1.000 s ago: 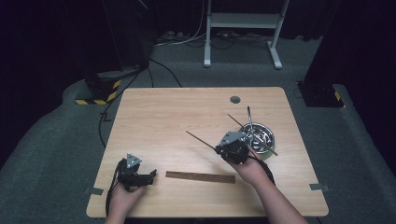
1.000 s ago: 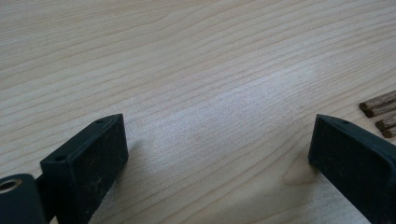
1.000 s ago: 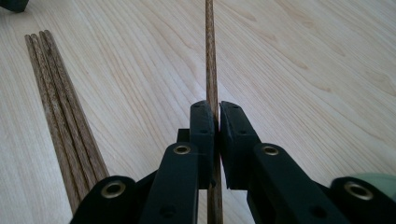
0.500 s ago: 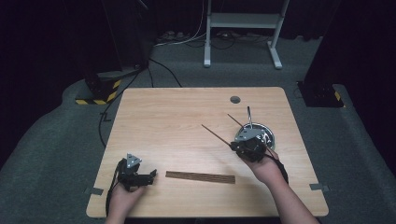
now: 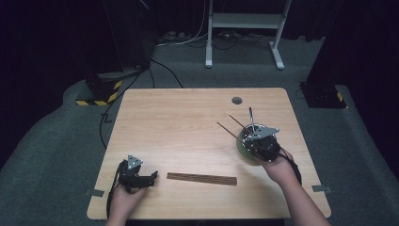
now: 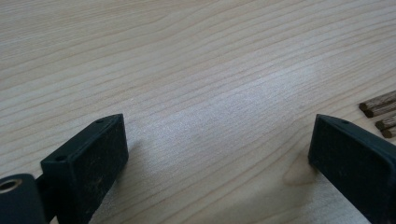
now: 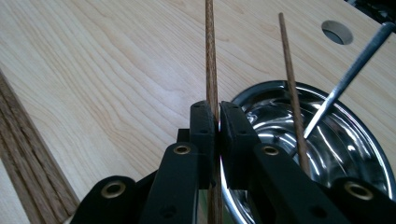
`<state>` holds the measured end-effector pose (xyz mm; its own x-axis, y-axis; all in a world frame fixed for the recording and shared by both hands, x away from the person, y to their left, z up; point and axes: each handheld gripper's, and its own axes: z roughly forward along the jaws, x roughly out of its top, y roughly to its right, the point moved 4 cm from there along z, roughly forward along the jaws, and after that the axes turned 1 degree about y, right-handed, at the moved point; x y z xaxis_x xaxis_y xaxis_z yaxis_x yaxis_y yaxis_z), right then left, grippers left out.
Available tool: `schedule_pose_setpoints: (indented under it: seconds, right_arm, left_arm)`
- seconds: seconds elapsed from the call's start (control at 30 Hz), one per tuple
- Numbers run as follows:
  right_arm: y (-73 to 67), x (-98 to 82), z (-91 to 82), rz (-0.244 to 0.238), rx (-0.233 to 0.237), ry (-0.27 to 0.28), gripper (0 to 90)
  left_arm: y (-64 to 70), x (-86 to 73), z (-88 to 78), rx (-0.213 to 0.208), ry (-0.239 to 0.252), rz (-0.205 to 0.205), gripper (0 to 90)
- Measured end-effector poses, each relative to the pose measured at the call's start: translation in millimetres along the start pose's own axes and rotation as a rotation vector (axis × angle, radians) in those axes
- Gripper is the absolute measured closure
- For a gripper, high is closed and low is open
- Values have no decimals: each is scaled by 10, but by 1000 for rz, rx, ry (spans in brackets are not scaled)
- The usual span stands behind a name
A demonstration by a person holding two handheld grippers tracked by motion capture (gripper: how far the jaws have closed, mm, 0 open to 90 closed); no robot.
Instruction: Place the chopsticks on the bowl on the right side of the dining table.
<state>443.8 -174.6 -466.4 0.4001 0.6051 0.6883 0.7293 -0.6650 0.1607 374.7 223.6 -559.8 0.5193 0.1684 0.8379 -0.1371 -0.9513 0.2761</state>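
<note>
- Right now one brown wooden stick (image 7: 209, 51) is pinched between the black jaws of the right gripper (image 7: 215, 122), which are closed tight on it; the stick runs up past the jaw tips and also shows below them, at the edge of a steel bowl (image 7: 355, 154).
- From the high view, this right gripper (image 5: 258, 139) sits over the bowl (image 5: 242, 143) near the right edge of the table (image 5: 188, 122), with the held stick (image 5: 228, 130) slanting up and to the left.
- Two more things stand in the bowl: a second wooden stick (image 7: 290, 79) and a thin metal rod (image 7: 348, 77), both leaning out over the rim.
- A row of wooden sticks (image 5: 201, 178) lies flat near the front edge of the table, between the two hands; four stick ends (image 6: 379, 112) can be counted in the left gripper view.
- The left gripper (image 5: 151, 177) rests on the table at the front left, its jaws wide apart with only bare wood between them, just beside the left end of that row.
- One round hole (image 5: 236, 100) shows in the tabletop near the far edge.
</note>
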Motion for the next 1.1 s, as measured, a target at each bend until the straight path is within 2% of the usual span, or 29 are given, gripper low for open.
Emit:
schedule_pose_setpoints:
  seconds: [0.17,0.4,0.97,1.1]
  right_arm:
    - [70,-48,-20,22,-11,-3,836]
    - [152,-97,-38,29,-28,-14,836]
    - [352,-176,83,90,-67,-49,835]
    - [374,-182,114,87,-75,-56,835]
  left_arm:
    - [0,0,0,1,0,1,46]
    - [0,1,0,1,0,1,47]
    - [5,4,6,-1,2,-2,47]
    - [5,4,6,-1,2,-3,47]
